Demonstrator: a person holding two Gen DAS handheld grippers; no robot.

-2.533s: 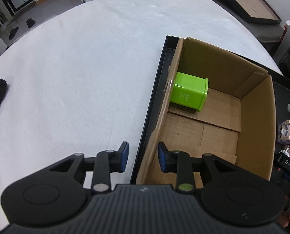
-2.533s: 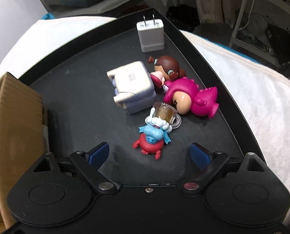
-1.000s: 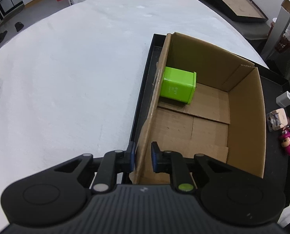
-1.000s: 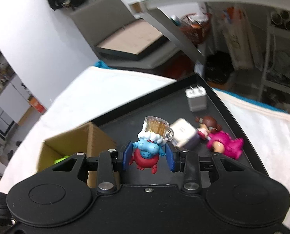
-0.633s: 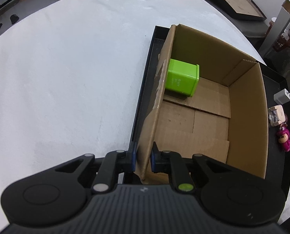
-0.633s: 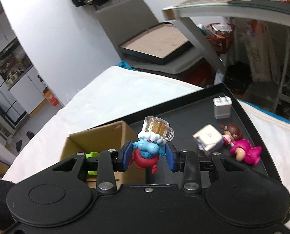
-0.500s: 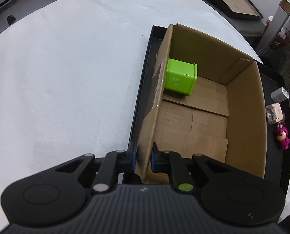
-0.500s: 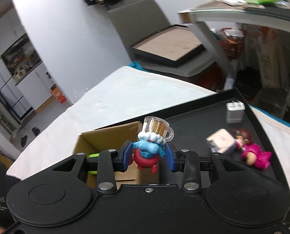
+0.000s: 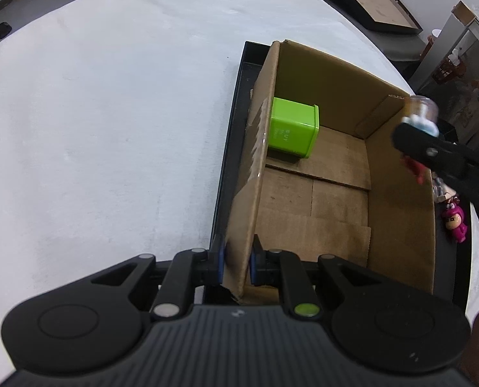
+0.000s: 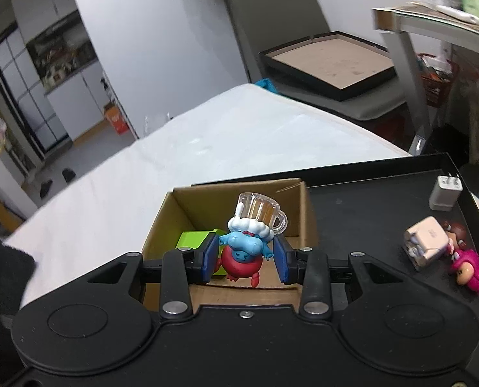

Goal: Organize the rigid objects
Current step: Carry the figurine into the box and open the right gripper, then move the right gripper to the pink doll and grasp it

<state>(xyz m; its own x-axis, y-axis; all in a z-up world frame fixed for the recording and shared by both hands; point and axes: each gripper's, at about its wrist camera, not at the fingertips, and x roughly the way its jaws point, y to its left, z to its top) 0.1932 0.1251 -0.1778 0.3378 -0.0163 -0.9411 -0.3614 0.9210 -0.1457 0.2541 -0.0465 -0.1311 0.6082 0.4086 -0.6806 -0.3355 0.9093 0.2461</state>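
The right tool point(image 10: 244, 259) is clamped on the blue-and-red figurine point(image 10: 244, 251), one blue pad against each side of its body. The figurine sits upright between the pads, and the clear beer mug point(image 10: 260, 209) on its head rises above the fingertips. The tool holds it in the air above the near right part of the cardboard box point(image 10: 162, 222). In the left wrist view the same tool point(image 9: 415, 143) hangs over the right wall of the box, with the mug uppermost.

The left tool point(image 9: 236, 262) is closed on the left wall of the cardboard box point(image 9: 400, 225) at its near end, one pad outside the wall and one inside.

The green tin point(image 9: 292, 132) stands inside the box in the far left corner, against the left wall. The box rests on the black tray point(image 10: 378, 200), at the tray's left end.

On the tray, right of the box and well apart from the right tool, lie the white charger point(image 10: 445, 193) at the far side, the white folding plug point(image 10: 426, 238) nearer, and the pink figurine point(image 10: 471, 272) just beside that plug. The tray rests on the bench point(image 9: 110, 113), which has a white cloth cover.
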